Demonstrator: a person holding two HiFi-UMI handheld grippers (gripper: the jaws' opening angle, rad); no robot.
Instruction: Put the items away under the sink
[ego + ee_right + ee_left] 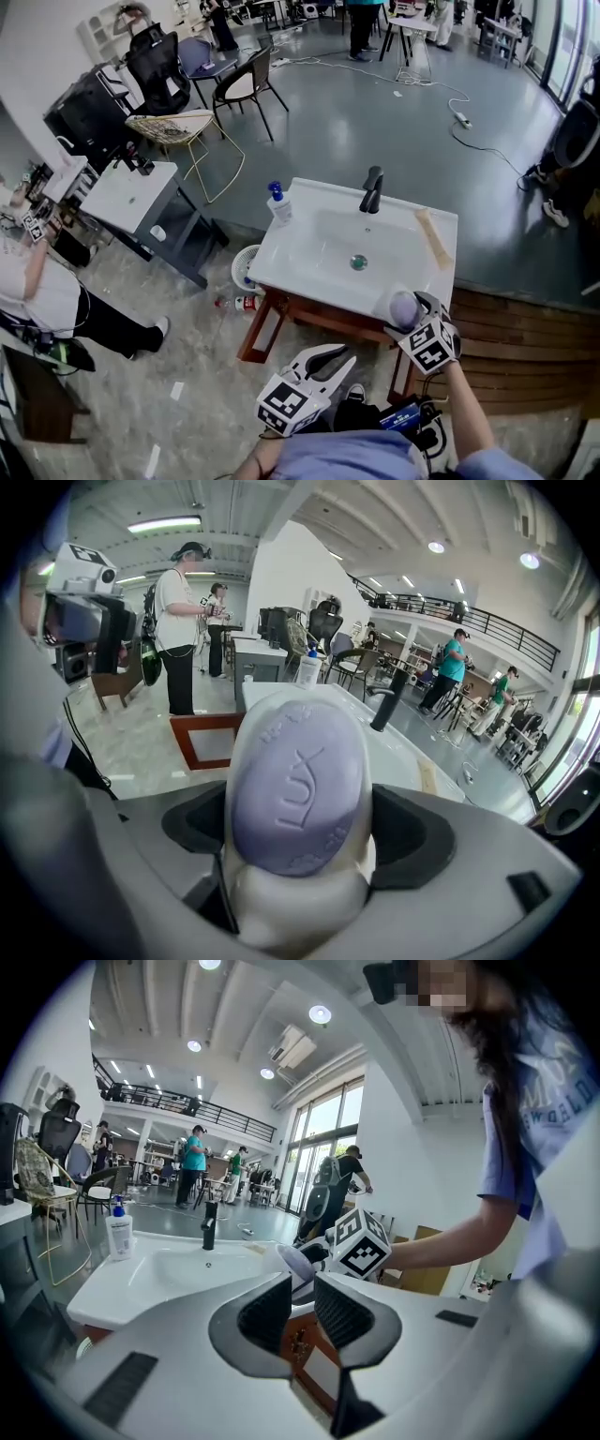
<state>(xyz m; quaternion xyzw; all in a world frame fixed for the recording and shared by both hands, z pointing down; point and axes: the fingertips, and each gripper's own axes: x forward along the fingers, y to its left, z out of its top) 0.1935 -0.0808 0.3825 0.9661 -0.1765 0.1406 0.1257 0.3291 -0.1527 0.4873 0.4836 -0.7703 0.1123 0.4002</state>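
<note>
My right gripper (411,315) is shut on a white bottle with a lilac LUX cap (403,307), held at the front right corner of the white sink (281,272). In the right gripper view the bottle (295,789) fills the space between the jaws of the gripper (298,834), cap toward the camera. My left gripper (339,354) hangs lower, in front of the sink's front edge. Its pads stand almost together with only a thin gap and nothing between them (302,1307). From the left gripper view the bottle (295,1262) shows just beyond.
On the sink stand a black faucet (372,190), a blue-topped pump bottle (278,204) at the back left and a wooden stick (433,239) on the right. A wooden frame (258,328) carries the sink. A small bottle (242,303) lies on the floor left.
</note>
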